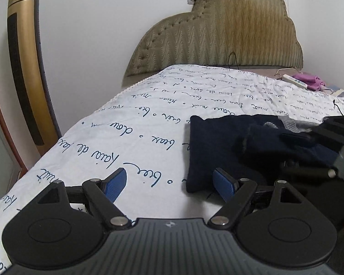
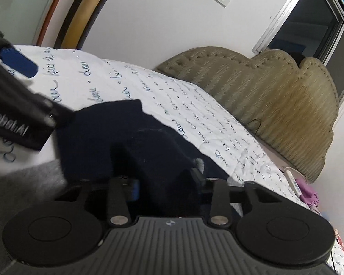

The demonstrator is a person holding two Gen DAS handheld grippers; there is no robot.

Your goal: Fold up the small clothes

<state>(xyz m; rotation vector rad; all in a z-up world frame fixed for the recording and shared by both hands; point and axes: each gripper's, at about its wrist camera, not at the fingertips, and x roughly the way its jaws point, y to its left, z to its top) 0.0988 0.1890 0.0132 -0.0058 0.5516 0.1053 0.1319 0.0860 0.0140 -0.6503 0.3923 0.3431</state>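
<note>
A small dark navy garment [image 1: 220, 142] lies on the white bed sheet with blue script [image 1: 126, 126]. My left gripper [image 1: 169, 183] is open and empty, its blue pads [image 1: 117, 183] just above the sheet at the garment's near left corner. My right gripper [image 1: 309, 137] reaches in from the right onto the garment. In the right wrist view the navy fabric [image 2: 130, 137] bunches up between the right gripper's [image 2: 165, 183] fingers, which look closed on a fold of it. The left gripper [image 2: 18, 87] shows at the left there.
A padded beige headboard [image 1: 217, 41] stands at the far end of the bed. A gold tower unit [image 1: 23, 57] stands by the wall on the left. A white power strip [image 1: 294, 81] and purple cloth [image 1: 309, 81] lie at the far right. A grey cloth [image 2: 23, 183] lies near the right gripper.
</note>
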